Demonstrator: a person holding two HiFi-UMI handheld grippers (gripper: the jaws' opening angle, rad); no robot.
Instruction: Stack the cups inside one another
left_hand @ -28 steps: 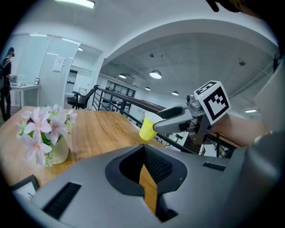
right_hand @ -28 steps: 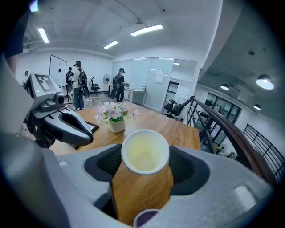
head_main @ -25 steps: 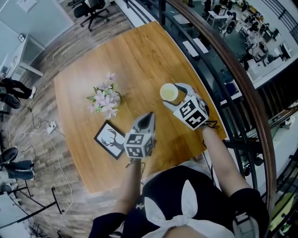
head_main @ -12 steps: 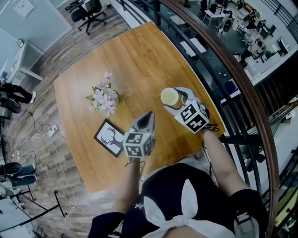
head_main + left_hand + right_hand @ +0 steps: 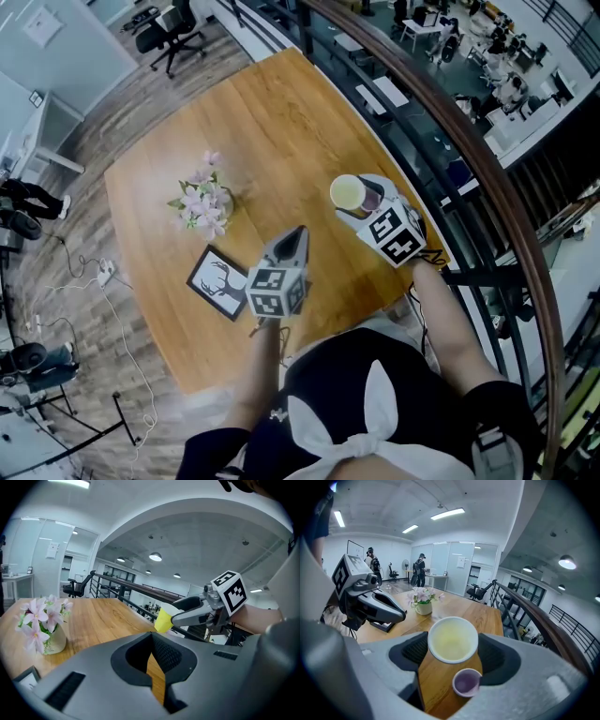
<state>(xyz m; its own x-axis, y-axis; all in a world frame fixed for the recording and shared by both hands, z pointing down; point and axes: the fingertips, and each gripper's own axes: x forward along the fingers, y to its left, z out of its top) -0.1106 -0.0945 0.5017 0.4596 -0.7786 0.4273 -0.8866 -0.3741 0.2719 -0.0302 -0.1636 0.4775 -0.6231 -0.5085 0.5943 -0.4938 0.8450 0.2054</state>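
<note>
Right gripper (image 5: 453, 649) clamps the yellow cup (image 5: 453, 637) near its rim, over the purple cup (image 5: 466, 682) on the table (image 5: 262, 122); left gripper (image 5: 151, 633) closed, empty; cups look light and crushable, so I squeeze gently.

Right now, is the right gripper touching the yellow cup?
Touching. The right gripper view shows the yellow cup clamped between the right gripper's jaws, its sides pressed against both.
</note>
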